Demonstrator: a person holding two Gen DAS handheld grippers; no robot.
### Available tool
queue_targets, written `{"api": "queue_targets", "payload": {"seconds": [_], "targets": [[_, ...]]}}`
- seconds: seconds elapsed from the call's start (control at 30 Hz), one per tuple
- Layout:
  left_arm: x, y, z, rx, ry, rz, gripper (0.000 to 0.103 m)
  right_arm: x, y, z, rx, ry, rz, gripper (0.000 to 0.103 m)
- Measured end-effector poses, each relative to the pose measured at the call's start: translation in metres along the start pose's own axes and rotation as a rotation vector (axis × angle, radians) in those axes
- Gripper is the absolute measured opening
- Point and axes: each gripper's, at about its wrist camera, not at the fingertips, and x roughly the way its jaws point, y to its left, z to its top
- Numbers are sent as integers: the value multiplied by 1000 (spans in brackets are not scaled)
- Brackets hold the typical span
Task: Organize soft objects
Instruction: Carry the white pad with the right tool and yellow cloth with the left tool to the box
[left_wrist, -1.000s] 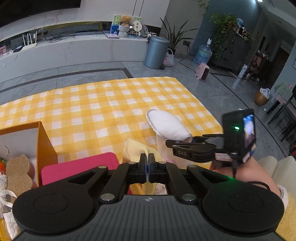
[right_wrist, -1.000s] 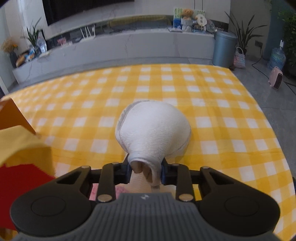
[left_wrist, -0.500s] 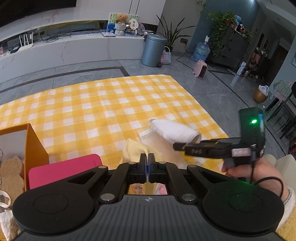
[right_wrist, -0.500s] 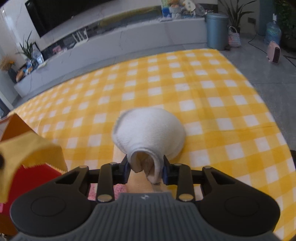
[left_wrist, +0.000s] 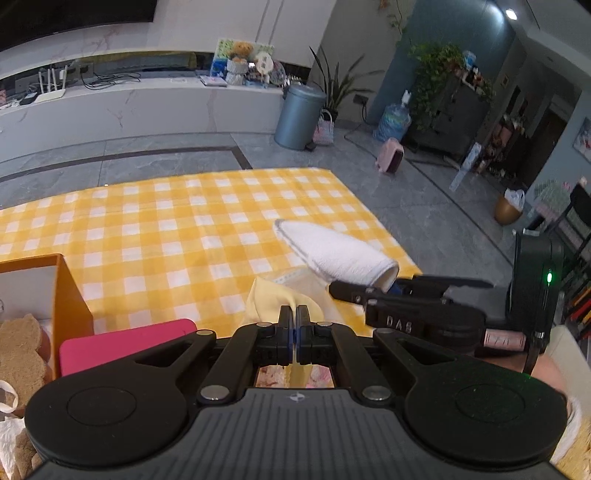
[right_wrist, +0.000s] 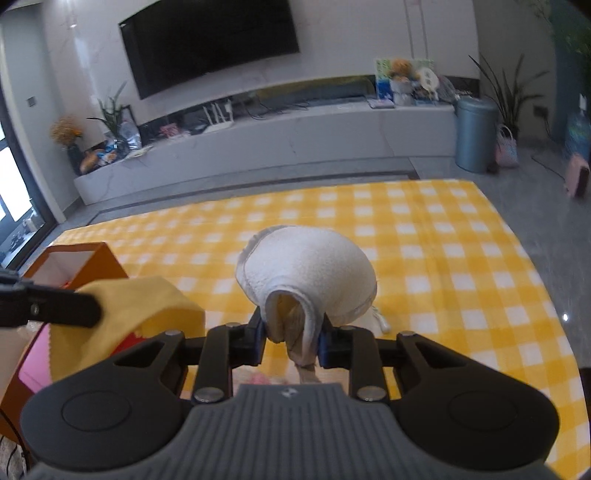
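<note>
Right tool (right_wrist: 291, 341) pinches white cloth (right_wrist: 306, 266) aloft.

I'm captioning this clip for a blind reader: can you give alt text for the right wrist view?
The right gripper clamps a folded white towel above a yellow-and-white checked cloth. At left, the left gripper holds a yellow cloth near an orange box; a TV wall lies behind.

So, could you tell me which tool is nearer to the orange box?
Left. The left tool, pinching the yellow cloth, sits beside the orange box; the right tool, gripping the white towel, is farther off.
</note>
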Motion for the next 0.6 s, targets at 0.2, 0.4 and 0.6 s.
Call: {"api": "queue_targets", "payload": {"seconds": [0.2,0.4,0.6], "targets": [[-44,6,4,-16,-108,-7,1,-13,20,3,-31,-33,55,23],[-92,23,-11,-40,-236,87,1,-35,53,9,-69,-82,128,23],[-133,60,-40,-126,-337,178,1,-58,101,8,-131,-111,205,23]]}}
